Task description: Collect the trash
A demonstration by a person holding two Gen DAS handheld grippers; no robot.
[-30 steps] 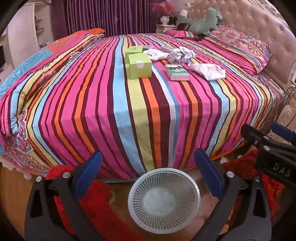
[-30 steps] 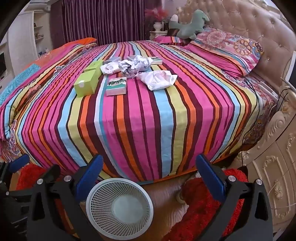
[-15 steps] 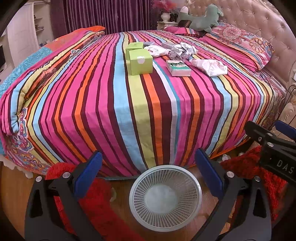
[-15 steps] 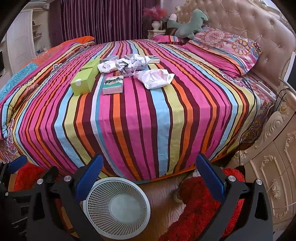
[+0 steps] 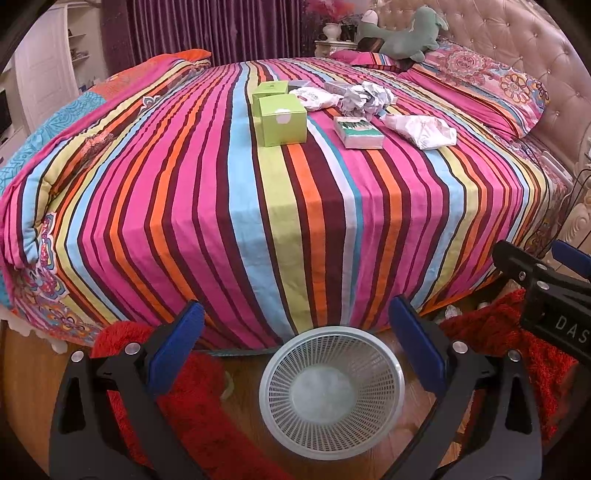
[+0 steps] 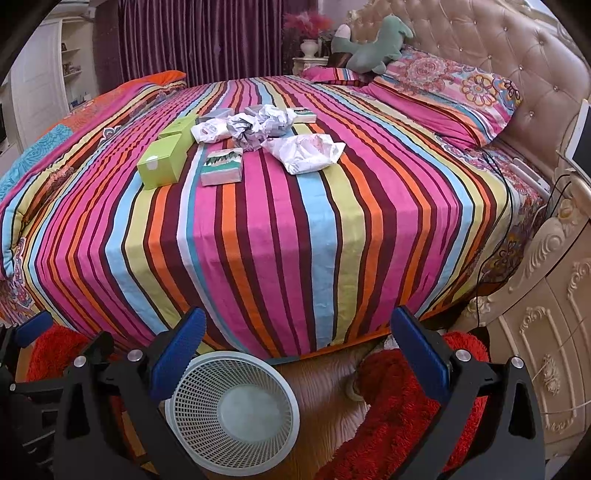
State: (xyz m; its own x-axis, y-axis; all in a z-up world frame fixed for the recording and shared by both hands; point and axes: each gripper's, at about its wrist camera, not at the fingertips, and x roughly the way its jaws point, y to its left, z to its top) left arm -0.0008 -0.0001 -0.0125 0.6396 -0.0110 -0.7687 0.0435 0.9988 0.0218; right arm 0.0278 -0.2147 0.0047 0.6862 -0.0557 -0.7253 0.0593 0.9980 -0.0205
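Trash lies in a cluster on the striped bed: two green boxes (image 5: 282,119) (image 6: 162,161), a small teal-and-white box (image 5: 358,132) (image 6: 221,166), crumpled paper (image 5: 365,98) (image 6: 258,123) and white wrappers (image 5: 421,131) (image 6: 306,151). A white mesh basket (image 5: 330,391) (image 6: 232,410) stands on the floor at the bed's foot. My left gripper (image 5: 295,347) hangs open above the basket, holding nothing. My right gripper (image 6: 297,350) is open and holds nothing, just right of the basket. Both are far short of the trash.
The striped bedspread (image 5: 258,206) drapes over the near edge. A red shaggy rug (image 6: 399,406) flanks the basket on a wooden floor. A carved cream nightstand (image 6: 554,314) stands at right, with cables beside it. Pillows and a green plush toy (image 5: 406,33) sit by the tufted headboard.
Both grippers have risen and tilted slightly toward the bed, so the trash cluster looks nearer. Their fingers stay open. Nothing on the bed has moved.
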